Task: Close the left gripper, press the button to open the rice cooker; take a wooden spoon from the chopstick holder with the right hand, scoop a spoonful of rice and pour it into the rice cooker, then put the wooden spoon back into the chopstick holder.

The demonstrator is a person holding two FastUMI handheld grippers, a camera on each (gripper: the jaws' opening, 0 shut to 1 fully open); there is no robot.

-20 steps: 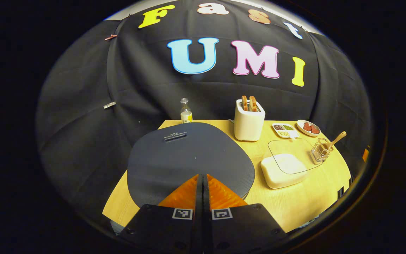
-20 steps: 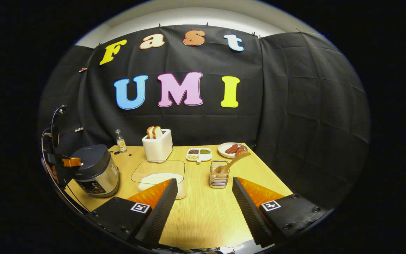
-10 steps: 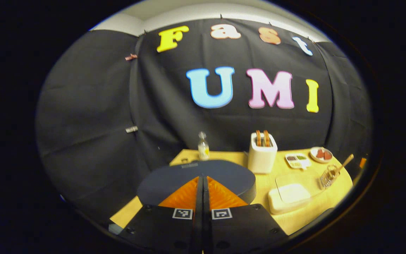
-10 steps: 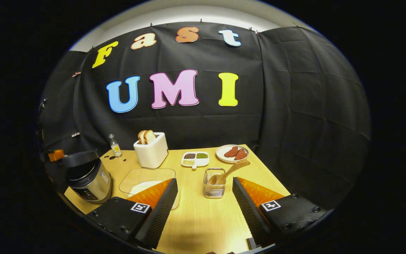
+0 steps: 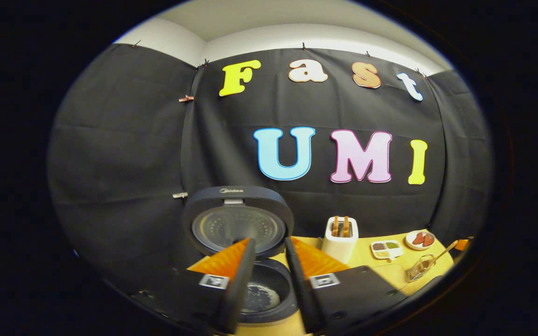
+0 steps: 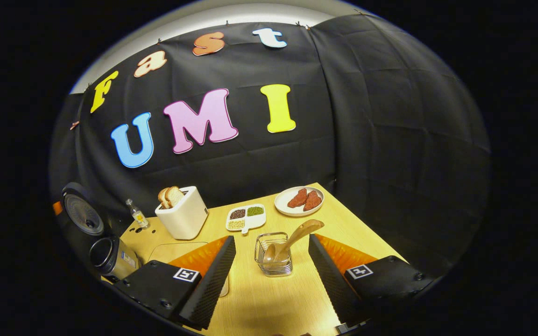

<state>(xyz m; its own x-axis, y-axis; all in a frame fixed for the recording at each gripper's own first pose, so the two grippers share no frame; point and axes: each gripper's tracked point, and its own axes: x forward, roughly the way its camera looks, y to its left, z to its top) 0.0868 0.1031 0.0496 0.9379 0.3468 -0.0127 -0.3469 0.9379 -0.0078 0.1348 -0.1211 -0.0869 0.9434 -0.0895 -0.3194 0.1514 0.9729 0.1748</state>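
The rice cooker (image 5: pixel 250 261) stands open at the wooden table's (image 6: pixel 269 298) left edge. The left gripper (image 5: pixel 268 270) hovers above it, slightly parted, empty. The right gripper (image 6: pixel 271 261), wide open, flanks the chopstick holder (image 6: pixel 273 256) with its wooden spoon (image 6: pixel 294 237). Black cloth (image 6: pixel 390 140) walls the booth.

A brand mark reading "Midea" stands on the upper edge of the open rice cooker lid (image 5: pixel 237 219). No other text is legible.
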